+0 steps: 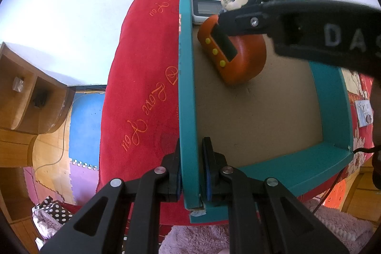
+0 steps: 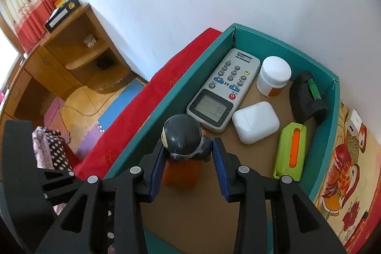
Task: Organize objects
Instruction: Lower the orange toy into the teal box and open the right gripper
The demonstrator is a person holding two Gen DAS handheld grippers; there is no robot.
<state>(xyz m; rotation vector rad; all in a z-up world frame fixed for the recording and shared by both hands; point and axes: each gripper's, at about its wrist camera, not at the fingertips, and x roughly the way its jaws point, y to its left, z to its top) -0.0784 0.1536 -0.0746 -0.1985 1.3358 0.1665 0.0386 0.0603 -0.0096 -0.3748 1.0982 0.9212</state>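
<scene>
Inside teal box (image 2: 166, 97): one remote (image 2: 222, 87), one jar (image 2: 273, 75), one figurine (image 2: 182, 137).

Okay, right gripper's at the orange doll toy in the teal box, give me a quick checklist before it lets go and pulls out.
1. Toy sits between the right gripper fingers: ok.
2. Toy base resting on the box floor: cannot tell.
3. Left gripper straddles the box wall, steadying it: ok.
4. Toy clear of the remote: not ok, head right against it.
5. Free floor behind for retreat: ok.
</scene>
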